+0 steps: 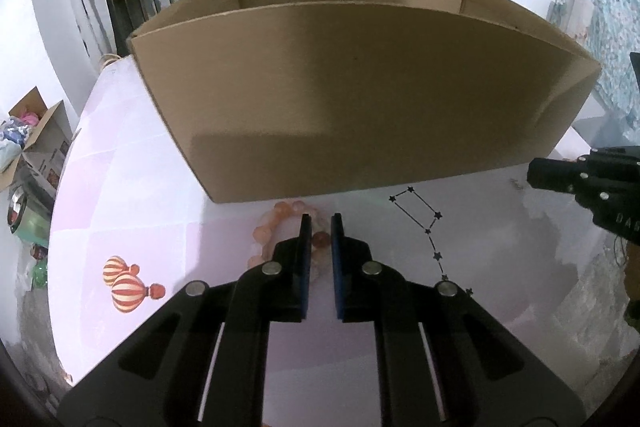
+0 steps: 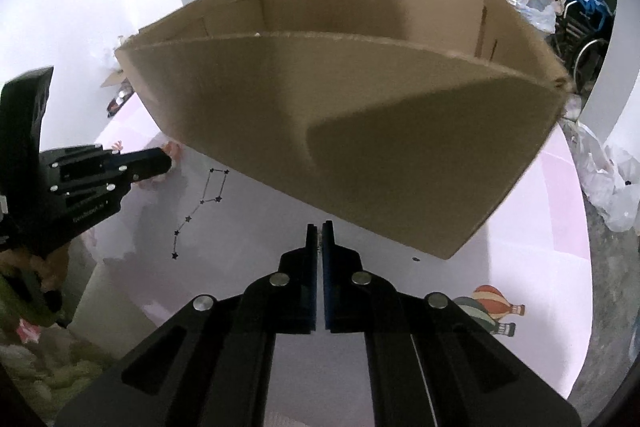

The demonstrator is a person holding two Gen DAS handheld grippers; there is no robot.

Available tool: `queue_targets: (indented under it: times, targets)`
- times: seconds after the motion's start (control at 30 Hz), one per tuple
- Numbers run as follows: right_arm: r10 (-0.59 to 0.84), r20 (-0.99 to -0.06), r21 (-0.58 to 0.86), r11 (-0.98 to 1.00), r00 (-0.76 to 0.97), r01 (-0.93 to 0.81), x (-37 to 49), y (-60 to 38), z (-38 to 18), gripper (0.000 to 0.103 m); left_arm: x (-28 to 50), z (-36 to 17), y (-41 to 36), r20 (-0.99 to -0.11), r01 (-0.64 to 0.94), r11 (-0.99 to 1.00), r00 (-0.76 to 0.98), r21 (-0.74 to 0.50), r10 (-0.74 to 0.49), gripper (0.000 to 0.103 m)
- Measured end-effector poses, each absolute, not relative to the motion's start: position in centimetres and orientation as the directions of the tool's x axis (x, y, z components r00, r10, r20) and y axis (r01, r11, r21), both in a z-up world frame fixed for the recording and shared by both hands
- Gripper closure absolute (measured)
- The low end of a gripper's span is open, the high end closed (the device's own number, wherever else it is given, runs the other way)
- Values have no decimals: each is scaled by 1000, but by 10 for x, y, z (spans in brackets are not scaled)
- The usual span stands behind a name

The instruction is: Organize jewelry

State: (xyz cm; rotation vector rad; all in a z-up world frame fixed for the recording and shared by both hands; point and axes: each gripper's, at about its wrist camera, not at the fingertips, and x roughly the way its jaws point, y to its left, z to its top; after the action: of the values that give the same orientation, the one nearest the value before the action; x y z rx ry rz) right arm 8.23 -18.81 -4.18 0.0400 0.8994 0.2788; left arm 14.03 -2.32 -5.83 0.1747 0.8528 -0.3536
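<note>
A bracelet of pink and orange beads lies on the table just in front of an open cardboard box. My left gripper points down at it, shut on one reddish bead of the bracelet. In the right wrist view the left gripper sits at the left by the pink beads. My right gripper is shut close to the near wall of the box; a tiny glinting speck shows at its tips, too small to identify. Its black body enters the left wrist view from the right.
The table has a pale pink and white cover printed with hot-air balloons and a star constellation. The box fills the far half. Another carton and plastic bags lie on the floor; a metal railing stands behind.
</note>
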Motion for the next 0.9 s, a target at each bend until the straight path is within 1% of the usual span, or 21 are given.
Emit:
queue_targets:
  times: [0.33,0.47,0.53,0.57,0.6,0.67,0.83,0.9]
  targets:
    - [269,-732,170,962,626,-216,70,-196,-27,100,123,-39,-12,-727,343,939,646,5,-232,95]
    - [273,-750,175,960,602,-217,71,-194,-32,100,121,-38,-13,-725,337,942,650,4,-229,95]
    - [273,-767,179,960,580,-215,75,-190,-38,93,122,-40,-15,-730,336,942,645,3,-228,95]
    - [260,-772,167,963,579,-210,76,-189,-40,85,122,-41,-15,-733,337,942,642,4,-227,95]
    - [254,-774,157,965,581,-212,77,-188,-41,80,123,-42,-17,-735,340,941,639,5,-227,95]
    - [246,-780,144,966,576,-217,80,-185,-43,79,124,-45,-20,-738,344,939,634,5,-229,95]
    - [227,-797,110,966,560,-236,91,-176,-51,79,126,-50,-21,-747,352,936,622,0,-235,95]
    - [203,-810,82,968,550,-236,97,-172,-57,81,126,-51,-24,-749,355,935,619,0,-235,95]
